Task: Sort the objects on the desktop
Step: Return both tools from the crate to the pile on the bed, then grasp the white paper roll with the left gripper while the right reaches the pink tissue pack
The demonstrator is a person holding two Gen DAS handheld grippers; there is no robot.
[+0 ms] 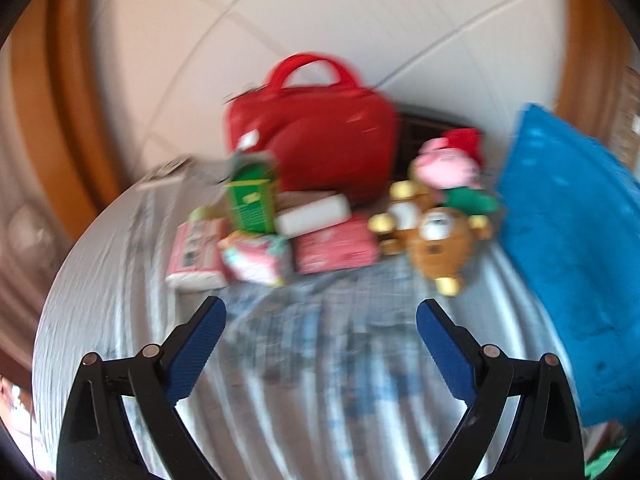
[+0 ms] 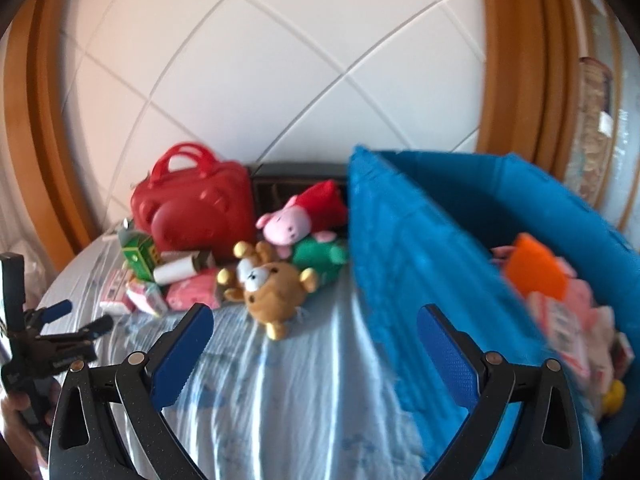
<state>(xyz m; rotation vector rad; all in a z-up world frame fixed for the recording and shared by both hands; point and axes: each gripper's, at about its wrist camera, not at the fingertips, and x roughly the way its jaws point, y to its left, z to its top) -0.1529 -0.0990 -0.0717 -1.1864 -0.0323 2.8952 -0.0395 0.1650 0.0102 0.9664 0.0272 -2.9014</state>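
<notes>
Left gripper (image 1: 321, 312) spread wide, empty, over striped cloth (image 1: 320, 360). Far edge, left to right: pink packs (image 1: 196, 252), green carton (image 1: 252, 200), red bag (image 1: 316, 136), bear (image 1: 432, 240), pig plush (image 1: 448, 164). Right gripper (image 2: 315, 320) wide, empty, beside blue bin (image 2: 420, 272); bin holds orange item (image 2: 536, 268), pink packs.

Bare bedsheet (image 2: 304, 392) ahead; blue bin (image 2: 408, 264) right, toy-and-packet pile (image 2: 276, 280) beyond.
</notes>
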